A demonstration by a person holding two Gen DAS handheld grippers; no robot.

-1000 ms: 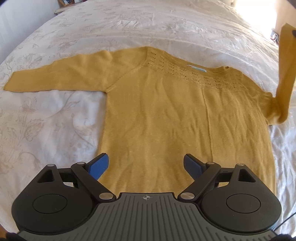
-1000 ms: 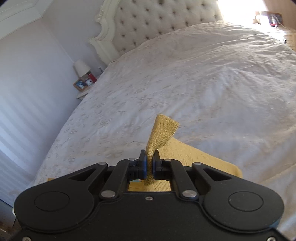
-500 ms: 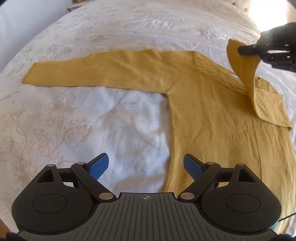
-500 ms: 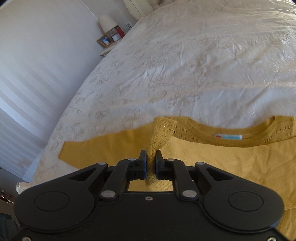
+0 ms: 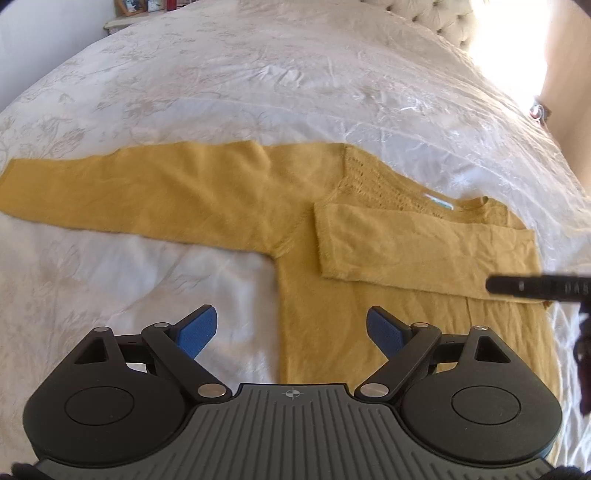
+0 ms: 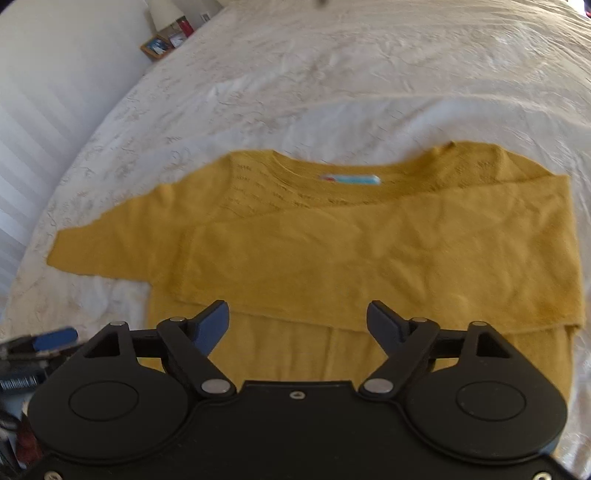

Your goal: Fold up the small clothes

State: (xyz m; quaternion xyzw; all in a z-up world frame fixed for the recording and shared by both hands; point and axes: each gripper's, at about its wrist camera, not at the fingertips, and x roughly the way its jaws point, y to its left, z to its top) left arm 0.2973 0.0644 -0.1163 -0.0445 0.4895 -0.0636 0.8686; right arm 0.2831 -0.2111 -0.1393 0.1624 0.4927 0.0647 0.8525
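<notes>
A mustard yellow sweater [image 5: 332,317] lies flat on the white bed, also in the right wrist view [image 6: 369,229]. Its right sleeve [image 5: 424,247] lies folded across the chest [image 6: 332,258]. Its left sleeve [image 5: 147,192] stretches out flat to the left [image 6: 110,240]. My left gripper [image 5: 291,332] is open and empty above the sweater's left side edge. My right gripper [image 6: 297,325] is open and empty just above the folded sleeve's lower edge; part of it shows at the right edge of the left wrist view [image 5: 535,288].
The white floral bedspread [image 5: 258,92] surrounds the sweater. A tufted headboard [image 5: 436,14] is at the far end. A nightstand with a lamp and photo frames [image 6: 166,33] stands beside the bed by the white wall.
My right gripper carried the right sleeve across the chest, opened and let it go; the sleeve now lies flat. My left gripper stayed open and shifted its view left and back.
</notes>
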